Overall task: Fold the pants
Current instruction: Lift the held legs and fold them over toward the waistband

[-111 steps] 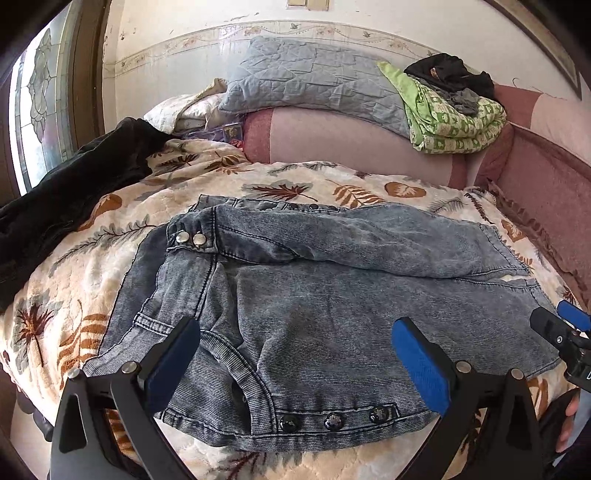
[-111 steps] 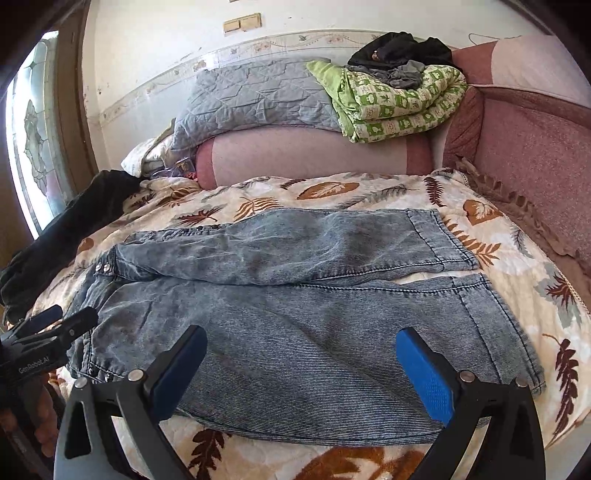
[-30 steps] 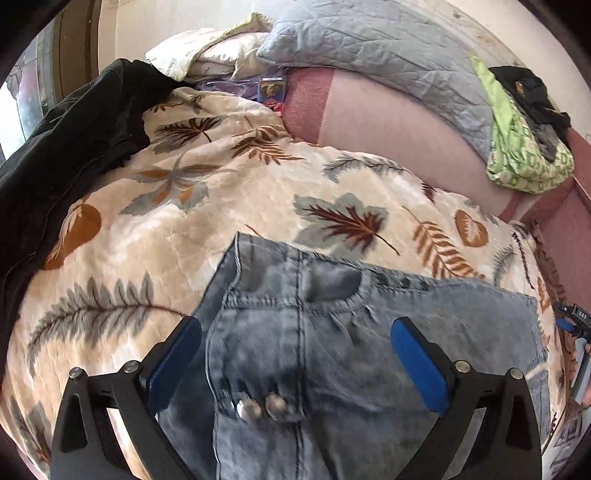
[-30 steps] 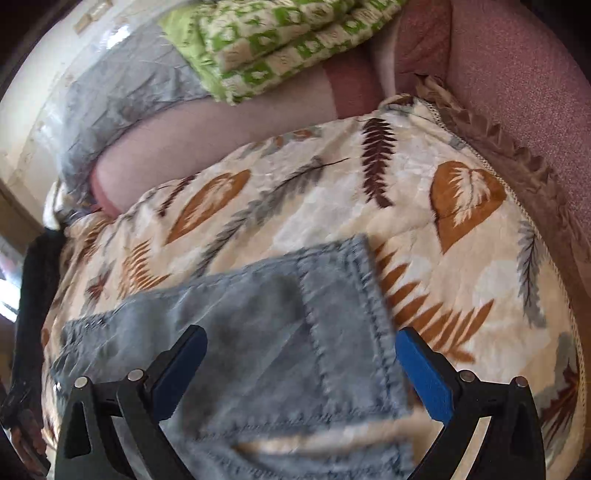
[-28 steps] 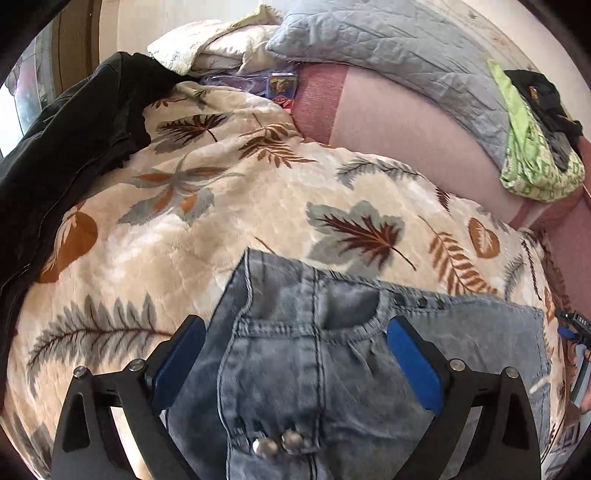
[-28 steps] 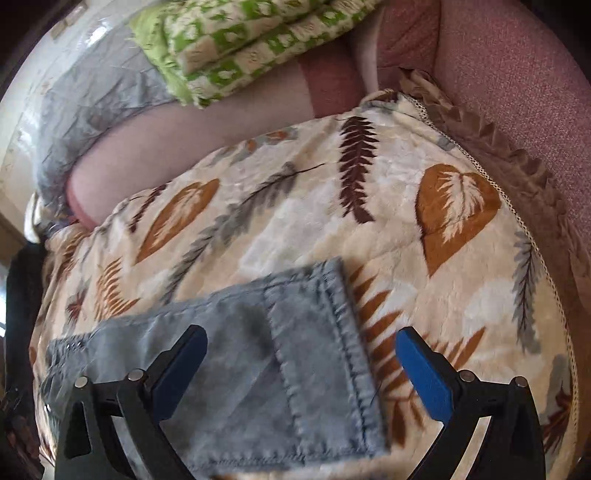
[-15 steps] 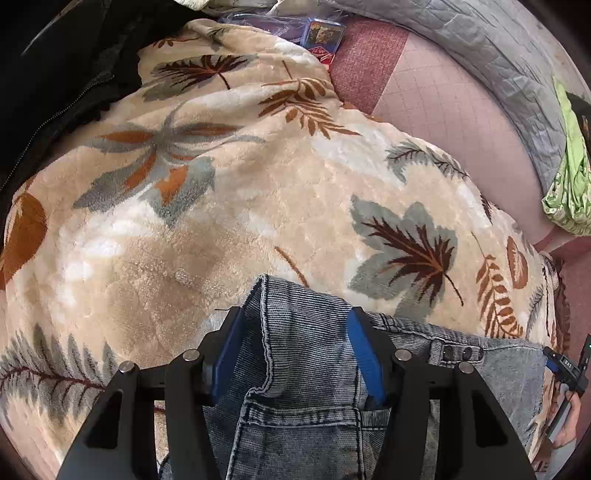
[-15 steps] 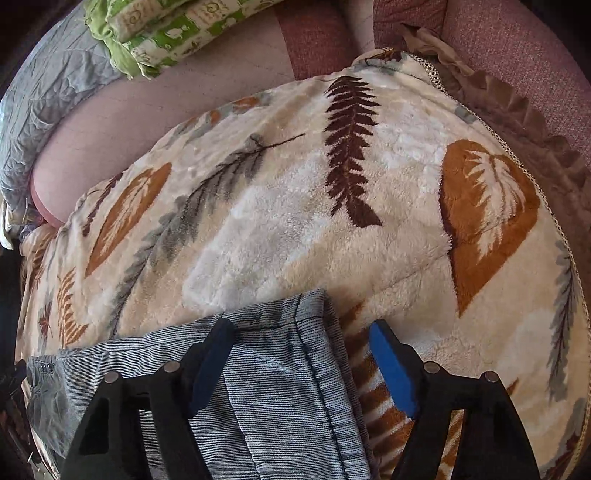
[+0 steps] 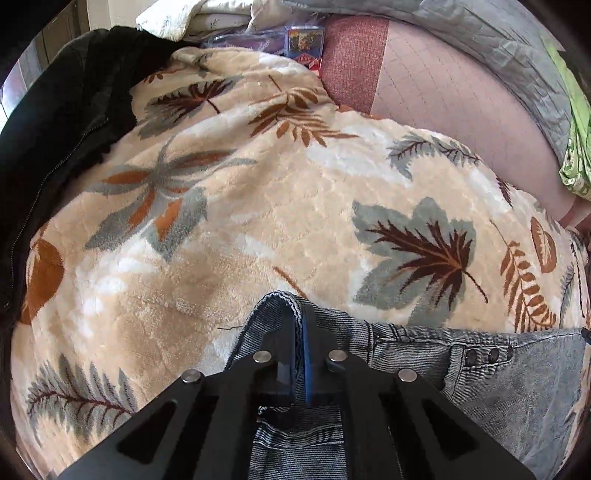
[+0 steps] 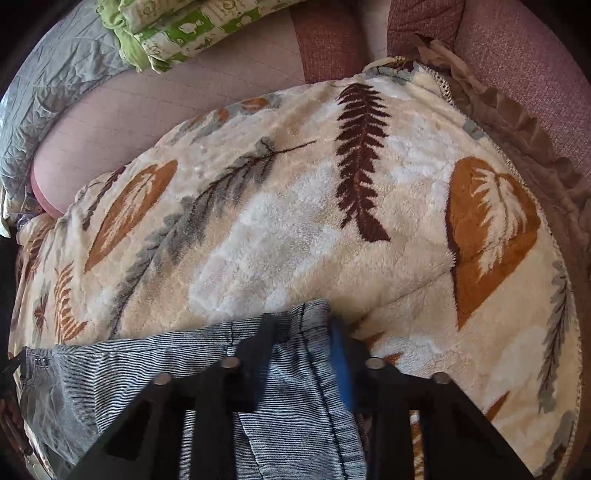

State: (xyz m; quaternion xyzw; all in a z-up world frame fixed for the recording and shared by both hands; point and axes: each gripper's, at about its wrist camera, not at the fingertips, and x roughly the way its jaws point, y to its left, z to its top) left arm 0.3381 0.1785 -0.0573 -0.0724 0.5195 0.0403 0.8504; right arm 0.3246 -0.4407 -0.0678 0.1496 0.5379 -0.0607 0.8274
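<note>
Compared with the frame from a second ago, both grippers are now sitting much lower and closer over the far edge of the pants (image 9: 480, 373), and their fingers, wide apart then, have just been closing. The left gripper (image 9: 298, 334) is now holding its fingers together, clamped on the waistband corner of the pants, which is bunching up between the blue pads. The right gripper (image 10: 301, 343) is pressing its fingers on the hem corner of a pant leg, with a fold of denim squeezed between them. The metal buttons that were lying between the left fingers earlier are no longer showing there; a row of dark studs (image 9: 489, 355) is lying to the right of that gripper.

The pants are lying flat on the bed, on a cream blanket (image 9: 258, 221) with a leaf pattern, and their far edge is running from one gripper to the other.

Around them, a black jacket (image 9: 55, 129) is lying over the left edge of the bed. A pink bolster (image 10: 184, 107) is running along the far edge, with a grey quilt (image 10: 55, 85) and a green patterned cover (image 10: 184, 26) piled on it. A brown frilled cushion (image 10: 517, 122) is bordering the right edge. Nothing is standing between the grippers and the blanket beyond them.
</note>
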